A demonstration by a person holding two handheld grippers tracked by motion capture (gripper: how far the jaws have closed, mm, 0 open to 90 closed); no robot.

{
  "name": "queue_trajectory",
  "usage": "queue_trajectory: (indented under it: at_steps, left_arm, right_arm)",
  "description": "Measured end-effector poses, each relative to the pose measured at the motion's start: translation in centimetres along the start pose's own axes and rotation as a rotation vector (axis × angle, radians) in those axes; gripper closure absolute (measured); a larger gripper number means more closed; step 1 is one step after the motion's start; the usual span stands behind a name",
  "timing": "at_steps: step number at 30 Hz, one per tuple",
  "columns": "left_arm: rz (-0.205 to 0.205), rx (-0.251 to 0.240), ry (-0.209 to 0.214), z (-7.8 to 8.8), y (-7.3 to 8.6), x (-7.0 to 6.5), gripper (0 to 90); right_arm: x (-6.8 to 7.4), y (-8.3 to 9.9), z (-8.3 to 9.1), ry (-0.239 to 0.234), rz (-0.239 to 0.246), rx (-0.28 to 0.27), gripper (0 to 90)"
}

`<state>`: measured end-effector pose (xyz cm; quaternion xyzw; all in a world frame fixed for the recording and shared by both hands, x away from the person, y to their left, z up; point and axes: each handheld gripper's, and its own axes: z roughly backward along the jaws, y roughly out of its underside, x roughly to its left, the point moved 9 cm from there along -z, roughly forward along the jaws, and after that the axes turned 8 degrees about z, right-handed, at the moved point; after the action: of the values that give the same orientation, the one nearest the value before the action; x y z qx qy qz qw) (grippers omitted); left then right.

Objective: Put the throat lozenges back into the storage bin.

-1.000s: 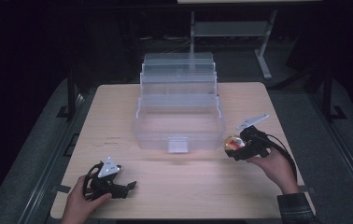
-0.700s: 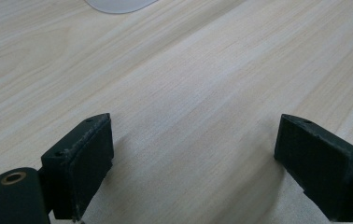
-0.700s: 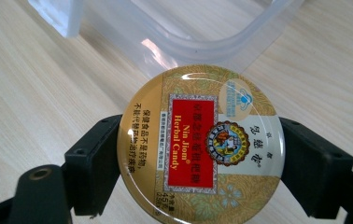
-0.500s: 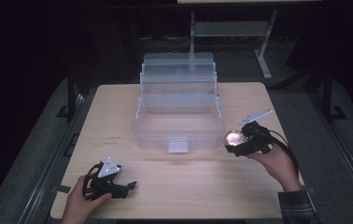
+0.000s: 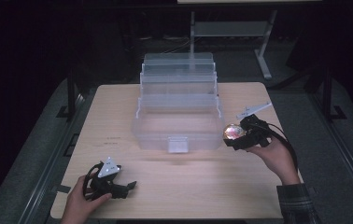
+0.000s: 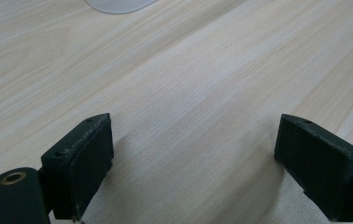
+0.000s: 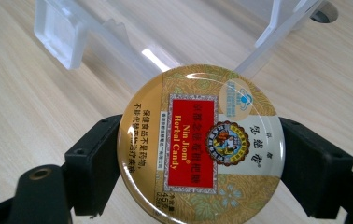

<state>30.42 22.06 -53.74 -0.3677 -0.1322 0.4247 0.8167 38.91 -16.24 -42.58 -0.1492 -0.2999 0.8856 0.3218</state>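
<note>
The right hand-held gripper (image 7: 201, 154) clamps a round herbal candy tin (image 7: 201, 144) beside the clear tiered box (image 5: 178, 112) near the bench's (image 5: 202, 186) right edge. The left hand-held gripper (image 6: 193, 158) rests released near the front-left corner.

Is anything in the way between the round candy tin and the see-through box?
Nothing visible blocks it. The right gripper holds the candy tin just beside the clear box, near its front right corner. Only the box's own low wall lies between, so the tin would probably need lifting over it.
</note>
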Motion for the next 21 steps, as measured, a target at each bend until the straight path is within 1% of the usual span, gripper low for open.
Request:
queue_trajectory:
  at_steps: [13, 19, 21]
  left_arm:
    - [0.000, 0.000, 0.000, 0.0, 0.0, 0.0, 10.9]
    - [-0.001, 0.000, 0.000, 0.0, 0.0, 0.0, 10.9]
    - [-0.002, 0.000, -0.001, 0.0, 0.0, 0.0, 10.9]
  right_arm:
    - [-0.6, -1.7, 0.2, -0.004, 0.007, -0.002, 19.9]
    - [-1.0, -2.8, 0.0, -0.008, 0.025, -0.002, 19.9]
    - [-1.0, -3.0, 0.0, -0.011, 0.023, -0.001, 19.9]
